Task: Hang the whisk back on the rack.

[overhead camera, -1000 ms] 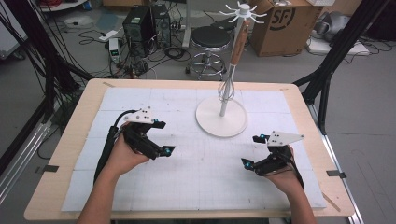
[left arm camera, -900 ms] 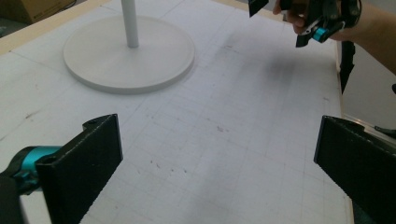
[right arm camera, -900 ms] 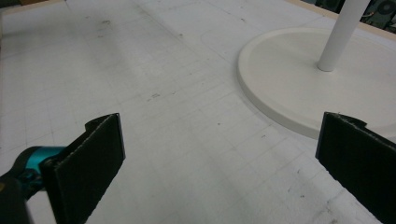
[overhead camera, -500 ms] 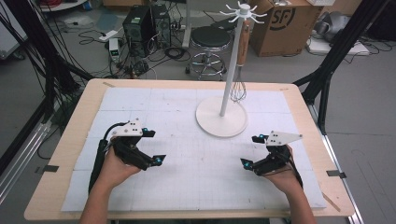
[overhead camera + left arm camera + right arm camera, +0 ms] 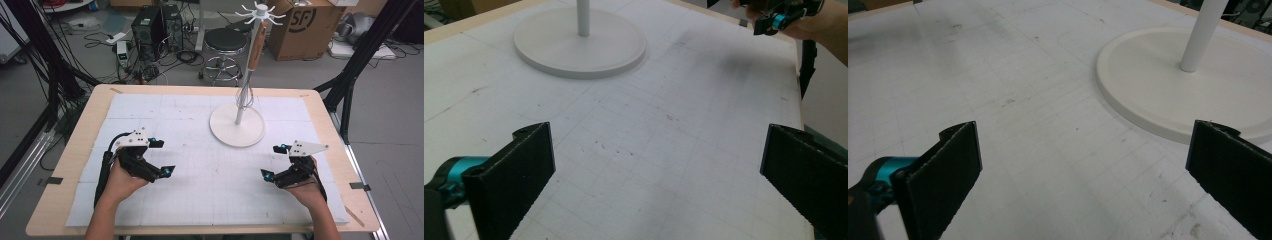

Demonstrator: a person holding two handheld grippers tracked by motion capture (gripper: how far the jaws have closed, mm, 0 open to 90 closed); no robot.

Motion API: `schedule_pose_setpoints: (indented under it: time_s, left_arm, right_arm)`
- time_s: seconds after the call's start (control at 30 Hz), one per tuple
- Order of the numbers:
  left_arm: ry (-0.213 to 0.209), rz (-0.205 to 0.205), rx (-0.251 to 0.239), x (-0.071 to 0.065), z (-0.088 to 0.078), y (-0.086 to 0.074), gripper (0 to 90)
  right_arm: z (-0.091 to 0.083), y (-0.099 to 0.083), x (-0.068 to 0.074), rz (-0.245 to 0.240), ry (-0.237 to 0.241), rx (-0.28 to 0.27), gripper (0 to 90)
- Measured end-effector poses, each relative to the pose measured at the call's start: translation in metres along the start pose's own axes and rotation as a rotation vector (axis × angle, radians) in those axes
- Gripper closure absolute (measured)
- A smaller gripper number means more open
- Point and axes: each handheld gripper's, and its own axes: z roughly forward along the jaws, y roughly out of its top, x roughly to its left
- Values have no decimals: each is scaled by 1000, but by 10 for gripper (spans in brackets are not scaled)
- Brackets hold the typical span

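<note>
A white stand (image 5: 236, 131) with a round base and a thin pole rises at the back middle of the mat. A whisk (image 5: 254, 47) with a wooden handle hangs from the hooks at its top, its wires (image 5: 245, 98) low beside the pole. My left gripper (image 5: 162, 157) rests at the near left, open and holding nothing. My right gripper (image 5: 272, 161) sits at the near right, also open and holding nothing. In the left gripper view the stand's base (image 5: 579, 45) lies ahead, with my left gripper (image 5: 656, 175) wide open. The right gripper view has the base (image 5: 1168, 95) close beyond my right gripper (image 5: 1083, 175).
A white gridded mat (image 5: 200, 200) covers the wooden table (image 5: 70, 165). The right hand's gripper (image 5: 780, 19) is at the top right of the left gripper view. Behind the table are a stool (image 5: 227, 42), a cardboard box (image 5: 305, 25) and cables on the floor.
My left gripper has drawn back from near the stand toward the near left of the mat. The whisk has swayed on its hook. The right gripper has stayed put.
</note>
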Motion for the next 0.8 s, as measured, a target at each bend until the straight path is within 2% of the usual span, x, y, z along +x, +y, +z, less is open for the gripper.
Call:
schedule_pose_setpoints:
  time_s: [0.23, 0.37, 0.47, 0.8]
  left_arm:
    - [-6, -8, -6, -1, 2, 0, 16]
    - [-8, 0, 9, 1, 3, -1, 16]
    - [-9, -11, 9, 2, 3, -2, 16]
    - [-13, -13, 8, 1, 2, -5, 16]
  right_arm:
    - [0, -1, 2, -2, -4, 11, 3]
    - [1, -1, 3, -1, -2, 16, 3]
    - [2, -1, 2, -2, 2, 21, 3]
    - [4, 1, 1, -10, 5, 13, 3]
